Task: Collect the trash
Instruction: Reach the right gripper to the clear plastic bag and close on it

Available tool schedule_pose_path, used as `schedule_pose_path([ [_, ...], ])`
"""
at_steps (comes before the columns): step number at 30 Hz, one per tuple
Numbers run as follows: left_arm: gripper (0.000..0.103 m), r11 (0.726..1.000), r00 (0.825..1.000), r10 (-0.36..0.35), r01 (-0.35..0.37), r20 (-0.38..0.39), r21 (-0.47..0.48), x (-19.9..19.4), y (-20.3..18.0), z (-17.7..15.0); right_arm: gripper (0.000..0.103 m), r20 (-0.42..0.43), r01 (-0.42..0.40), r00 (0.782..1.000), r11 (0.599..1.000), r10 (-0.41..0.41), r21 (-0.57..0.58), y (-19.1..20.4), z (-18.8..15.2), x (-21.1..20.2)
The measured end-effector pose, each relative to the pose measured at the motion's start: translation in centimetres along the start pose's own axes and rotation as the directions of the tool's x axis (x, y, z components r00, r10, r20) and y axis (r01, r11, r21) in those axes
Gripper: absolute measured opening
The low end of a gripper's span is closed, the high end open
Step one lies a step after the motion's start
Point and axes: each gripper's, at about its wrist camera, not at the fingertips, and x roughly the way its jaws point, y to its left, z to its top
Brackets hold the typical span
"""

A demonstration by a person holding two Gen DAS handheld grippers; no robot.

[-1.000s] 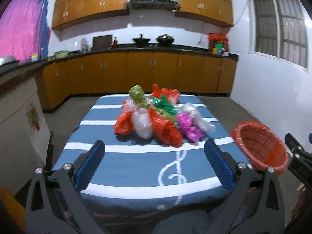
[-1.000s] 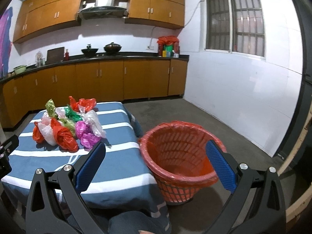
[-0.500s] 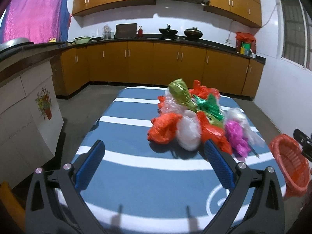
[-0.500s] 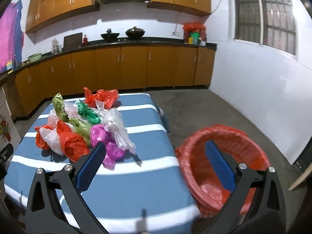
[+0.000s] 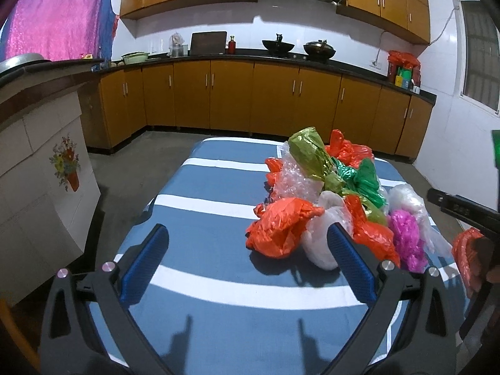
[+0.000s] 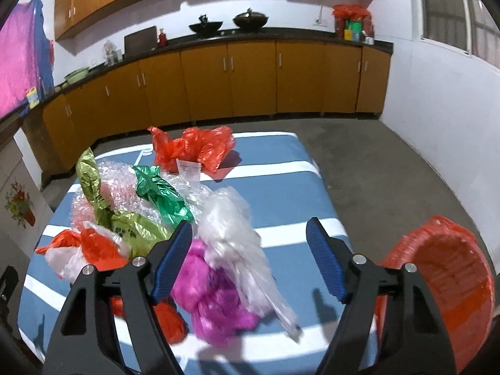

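A pile of crumpled plastic bags lies on the blue striped table [image 5: 203,193]: an orange bag [image 5: 278,228], a white bag [image 5: 325,234], green foil [image 5: 359,181], gold foil [image 5: 309,153], a pink bag [image 6: 212,290] and a clear bag [image 6: 231,228]. My left gripper [image 5: 247,262] is open and empty just in front of the orange bag. My right gripper [image 6: 250,253] is open and empty over the pink and clear bags. An orange trash basket [image 6: 443,287] stands off the table's right edge.
Wooden kitchen cabinets [image 5: 234,97] line the back wall. A tiled counter [image 5: 37,162] stands at the left. Concrete floor [image 6: 390,168] surrounds the table. The other gripper's black body [image 5: 462,209] shows at the right in the left wrist view.
Both grippers have moved forward over the table toward the pile. The left one has swung left, the right one left from the basket to the pink and clear bags.
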Motion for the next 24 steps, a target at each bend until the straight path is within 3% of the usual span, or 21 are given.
schedule_pose_path([
  [6,0.095,1.0,1.0,-0.009,0.009,-0.009,0.009,1.5,-0.4,0.5,0.062,-0.092,0.006,0.996,1.0,-0.007,-0.014,0.0,-0.5,3.5],
  [12,0.088,1.0,0.999,-0.023,0.023,-0.026,0.004,2.6,-0.3,0.8,0.043,-0.124,-0.034,0.992,0.999,0.037,0.025,-0.8,-1.0,3.7],
  [14,0.085,0.999,0.999,-0.038,0.038,-0.034,0.005,3.0,-0.6,1.0,0.026,-0.138,-0.035,0.99,0.999,0.037,0.017,-0.7,-1.0,3.9],
  [17,0.082,0.998,0.998,-0.055,0.056,-0.038,0.013,3.2,-1.1,1.1,0.008,-0.148,-0.055,0.987,0.998,0.057,0.018,-0.9,-1.4,3.8],
  [24,0.081,0.993,0.994,-0.104,0.106,-0.041,0.057,2.9,-3.1,1.1,0.003,-0.108,-0.08,0.991,0.996,0.082,0.028,-1.4,-1.6,2.3],
])
